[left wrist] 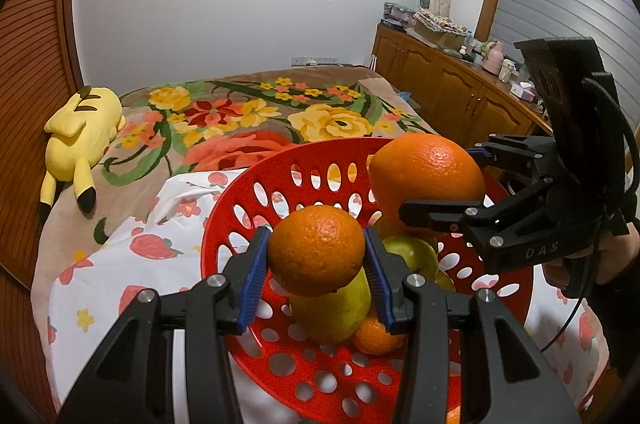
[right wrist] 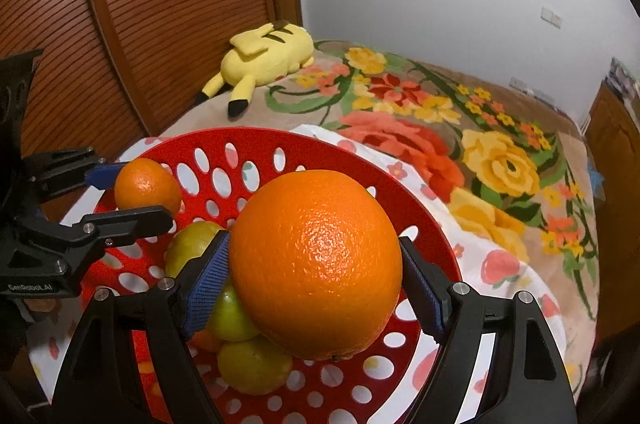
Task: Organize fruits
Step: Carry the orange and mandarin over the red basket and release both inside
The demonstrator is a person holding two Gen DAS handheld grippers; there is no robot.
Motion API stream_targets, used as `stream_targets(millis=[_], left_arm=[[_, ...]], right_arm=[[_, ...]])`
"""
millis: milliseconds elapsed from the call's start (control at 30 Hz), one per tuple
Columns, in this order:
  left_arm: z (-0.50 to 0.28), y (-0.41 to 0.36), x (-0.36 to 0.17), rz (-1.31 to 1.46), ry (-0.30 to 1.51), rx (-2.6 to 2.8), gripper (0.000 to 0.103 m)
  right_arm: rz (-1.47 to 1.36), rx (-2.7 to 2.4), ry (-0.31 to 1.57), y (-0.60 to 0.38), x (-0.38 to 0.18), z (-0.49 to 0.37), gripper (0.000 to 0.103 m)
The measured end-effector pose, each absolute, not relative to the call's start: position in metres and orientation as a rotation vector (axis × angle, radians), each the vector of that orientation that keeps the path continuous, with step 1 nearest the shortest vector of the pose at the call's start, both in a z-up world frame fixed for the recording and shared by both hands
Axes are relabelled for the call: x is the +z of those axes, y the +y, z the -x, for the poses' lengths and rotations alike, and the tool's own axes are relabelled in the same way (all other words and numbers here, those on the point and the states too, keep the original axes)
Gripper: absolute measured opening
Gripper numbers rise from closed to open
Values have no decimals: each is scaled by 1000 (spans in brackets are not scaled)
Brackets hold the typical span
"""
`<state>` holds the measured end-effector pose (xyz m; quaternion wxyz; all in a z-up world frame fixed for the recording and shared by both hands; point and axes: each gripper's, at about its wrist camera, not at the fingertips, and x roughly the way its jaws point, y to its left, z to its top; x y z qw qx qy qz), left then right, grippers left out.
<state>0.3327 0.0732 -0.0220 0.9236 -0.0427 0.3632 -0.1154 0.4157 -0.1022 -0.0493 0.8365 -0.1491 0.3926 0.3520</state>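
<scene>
A: Where are we, and what do we hold?

B: We stand over a bed (left wrist: 224,111) with a flowered blanket. On it lies a white cloth (left wrist: 120,264) printed with strawberries, and on the cloth sits a red basket (left wrist: 224,220) with oval holes. Our left gripper (left wrist: 316,260) has its blue-padded fingers (left wrist: 252,276) clamped on a small orange (left wrist: 316,250). Our right gripper (right wrist: 316,280) has its fingers (right wrist: 208,280) spread wider, pressed on either side of a large orange (right wrist: 316,272).

A: Where is each fruit relative to the basket?

B: Both oranges hang above the basket's bowl, inside its rim. The small one is over the side nearer us in the left wrist view; the large one is farther in and higher, to its right. Below them the basket already holds green-yellow fruits (left wrist: 332,308) and another small orange (left wrist: 374,336).

A: So which way does the next move go?

B: We judge it goes straight down. Each fruit sits directly ahead of its own fingers, and the pile lies beneath. The small orange looks closer to the pile, almost over the green fruit, so the left hand seems nearer to a release. Round fruit has no long axis to align.

A: Anything else around?

B: A yellow plush toy (left wrist: 84,131) lies well apart, near the bed's far edge.
</scene>
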Motion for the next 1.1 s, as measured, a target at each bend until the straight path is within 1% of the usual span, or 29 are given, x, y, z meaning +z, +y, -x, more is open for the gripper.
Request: stream_targets(millis=[133, 300, 633, 1100], left_arm=[[-334, 76, -24, 87, 747, -232, 45], [-336, 77, -25, 87, 750, -230, 45], [-349, 71, -24, 84, 768, -225, 45], [-362, 69, -20, 66, 772, -195, 46]], right_arm=[[338, 735, 820, -105, -49, -418, 83], [344, 682, 760, -112, -40, -413, 86], [310, 684, 722, -126, -31, -399, 87], [286, 680, 714, -138, -29, -381, 87]])
